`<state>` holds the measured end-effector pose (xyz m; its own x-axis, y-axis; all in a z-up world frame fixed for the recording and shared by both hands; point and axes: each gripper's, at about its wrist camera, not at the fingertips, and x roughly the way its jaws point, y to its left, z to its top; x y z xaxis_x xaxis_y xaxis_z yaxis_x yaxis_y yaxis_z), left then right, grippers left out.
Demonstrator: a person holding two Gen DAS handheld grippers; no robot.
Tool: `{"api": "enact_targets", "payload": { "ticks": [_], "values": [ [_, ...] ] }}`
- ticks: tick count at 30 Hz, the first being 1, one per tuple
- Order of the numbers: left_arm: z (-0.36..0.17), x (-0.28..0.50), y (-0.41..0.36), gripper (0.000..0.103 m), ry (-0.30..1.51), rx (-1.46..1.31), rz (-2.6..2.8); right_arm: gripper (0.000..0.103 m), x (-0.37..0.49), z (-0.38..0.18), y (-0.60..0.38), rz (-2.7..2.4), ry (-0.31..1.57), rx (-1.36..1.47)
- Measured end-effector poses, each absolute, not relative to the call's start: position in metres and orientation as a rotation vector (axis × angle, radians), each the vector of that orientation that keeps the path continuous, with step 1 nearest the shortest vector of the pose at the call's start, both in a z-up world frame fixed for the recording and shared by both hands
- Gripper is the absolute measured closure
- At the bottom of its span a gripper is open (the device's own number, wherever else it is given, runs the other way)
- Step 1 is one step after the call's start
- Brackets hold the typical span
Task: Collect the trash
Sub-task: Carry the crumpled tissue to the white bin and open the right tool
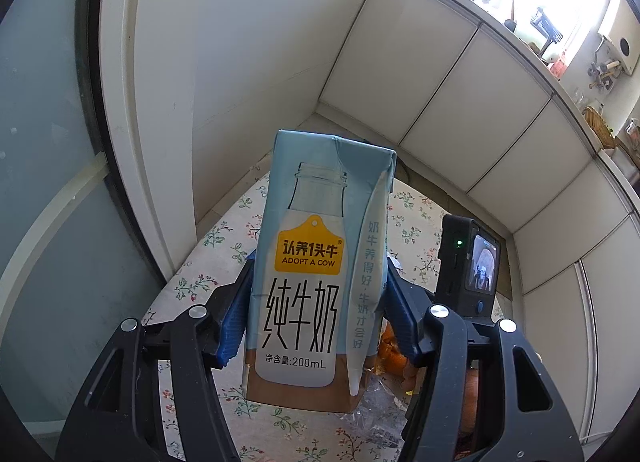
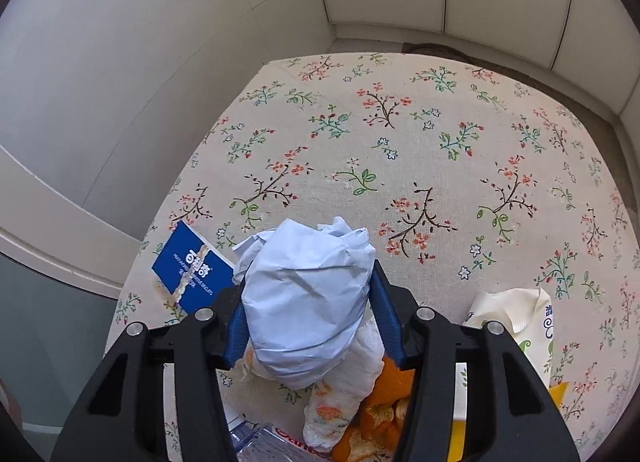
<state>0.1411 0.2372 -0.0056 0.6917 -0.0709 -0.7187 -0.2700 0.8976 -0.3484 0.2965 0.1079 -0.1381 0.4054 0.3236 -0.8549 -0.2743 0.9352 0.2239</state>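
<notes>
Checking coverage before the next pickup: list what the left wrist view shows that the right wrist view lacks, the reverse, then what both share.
Left wrist only: a milk carton clamped in the left gripper, and a small camera.

Right wrist only: crumpled pale blue paper pressed between the right gripper's pads, a blue box, and a cream packet.

Both: the floral tablecloth and orange peel.

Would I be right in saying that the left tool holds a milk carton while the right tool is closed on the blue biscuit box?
Not quite: the right tool grips a crumpled pale blue paper ball, as the right wrist view shows. The blue biscuit box lies on the tablecloth. The left tool does hold the milk carton.
</notes>
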Motion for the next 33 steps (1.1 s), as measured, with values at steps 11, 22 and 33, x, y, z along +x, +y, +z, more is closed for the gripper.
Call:
{"api": "enact_targets", "payload": {
  "ticks": [11, 22, 33],
  "values": [
    [0.003, 0.138, 0.225, 0.046, 0.780, -0.456, 0.090, 0.051, 0.261, -0.065, 0.077, 0.387, 0.888, 0.088],
    [0.019, 0.133, 0.175, 0.046, 0.701, -0.452, -0.012, 0.050, 0.201, -0.020, 0.004, 0.309, 0.705, 0.114],
    [0.017, 0.133, 0.105, 0.046, 0.660, -0.381, -0.119, 0.050, 0.157, -0.001, -0.078, 0.133, 0.569, 0.115]
  ]
}}
